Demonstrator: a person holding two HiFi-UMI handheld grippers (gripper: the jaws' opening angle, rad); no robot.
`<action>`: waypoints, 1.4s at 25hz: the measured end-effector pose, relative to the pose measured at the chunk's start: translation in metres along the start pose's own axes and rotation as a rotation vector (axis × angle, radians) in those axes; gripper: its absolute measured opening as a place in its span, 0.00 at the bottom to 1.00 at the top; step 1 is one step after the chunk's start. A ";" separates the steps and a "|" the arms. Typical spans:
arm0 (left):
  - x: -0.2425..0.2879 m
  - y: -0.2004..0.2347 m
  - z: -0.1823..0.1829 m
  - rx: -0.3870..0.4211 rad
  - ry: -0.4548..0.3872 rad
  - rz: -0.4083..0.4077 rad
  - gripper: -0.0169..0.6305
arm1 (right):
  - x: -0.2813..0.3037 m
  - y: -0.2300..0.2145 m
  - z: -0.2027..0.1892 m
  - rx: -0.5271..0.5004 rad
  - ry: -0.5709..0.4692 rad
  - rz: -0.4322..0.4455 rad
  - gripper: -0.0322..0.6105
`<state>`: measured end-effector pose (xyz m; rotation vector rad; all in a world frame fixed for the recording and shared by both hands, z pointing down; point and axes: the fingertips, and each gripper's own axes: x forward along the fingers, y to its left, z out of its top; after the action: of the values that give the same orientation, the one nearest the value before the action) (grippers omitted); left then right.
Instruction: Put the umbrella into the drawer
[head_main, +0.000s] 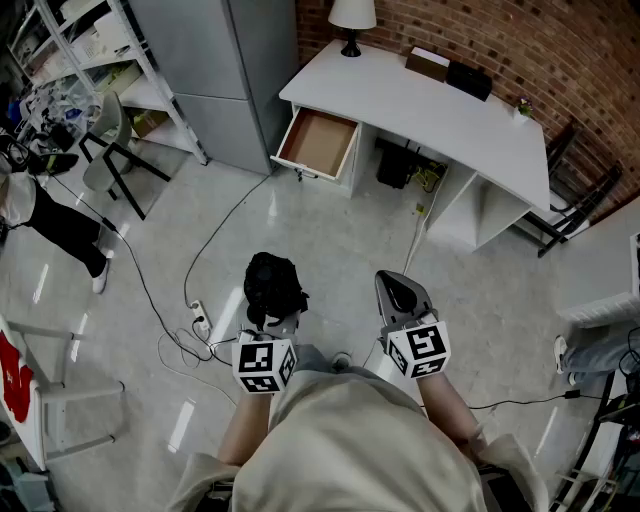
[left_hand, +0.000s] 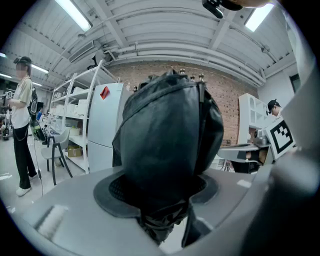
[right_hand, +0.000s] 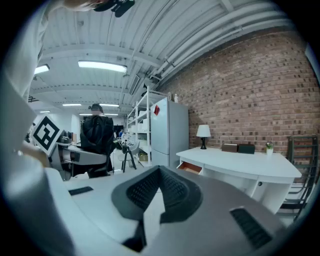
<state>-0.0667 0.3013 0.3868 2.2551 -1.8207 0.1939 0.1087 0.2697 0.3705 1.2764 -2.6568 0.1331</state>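
A folded black umbrella (head_main: 273, 287) is clamped in my left gripper (head_main: 277, 318); in the left gripper view the umbrella (left_hand: 167, 145) fills the middle and the jaws are shut on its lower end. My right gripper (head_main: 398, 295) is shut with nothing in it, its pads (right_hand: 160, 192) pressed together. The open wooden drawer (head_main: 318, 143) sticks out at the left end of the white desk (head_main: 440, 105), well ahead of both grippers. In the right gripper view the drawer (right_hand: 190, 167) shows under the desk top, and the left gripper with the umbrella (right_hand: 96, 137) is at the left.
A lamp (head_main: 351, 20), a brown box (head_main: 428, 64) and a black box (head_main: 469, 79) stand on the desk. A grey cabinet (head_main: 225, 75) is left of the drawer. A cable and power strip (head_main: 200, 322) lie on the floor. A person (head_main: 50, 225) and chair (head_main: 110, 150) are at the left.
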 end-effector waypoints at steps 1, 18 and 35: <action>-0.007 -0.006 0.000 0.001 -0.001 0.002 0.41 | -0.008 -0.002 0.001 -0.001 -0.005 -0.007 0.05; -0.042 -0.039 0.010 0.009 -0.051 0.008 0.41 | -0.060 0.007 0.015 0.026 -0.073 -0.002 0.05; 0.033 0.010 0.023 -0.006 -0.066 0.033 0.41 | 0.031 -0.017 0.014 0.090 -0.040 0.085 0.55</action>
<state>-0.0706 0.2616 0.3735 2.2540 -1.8892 0.1207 0.1010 0.2327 0.3632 1.2045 -2.7693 0.2450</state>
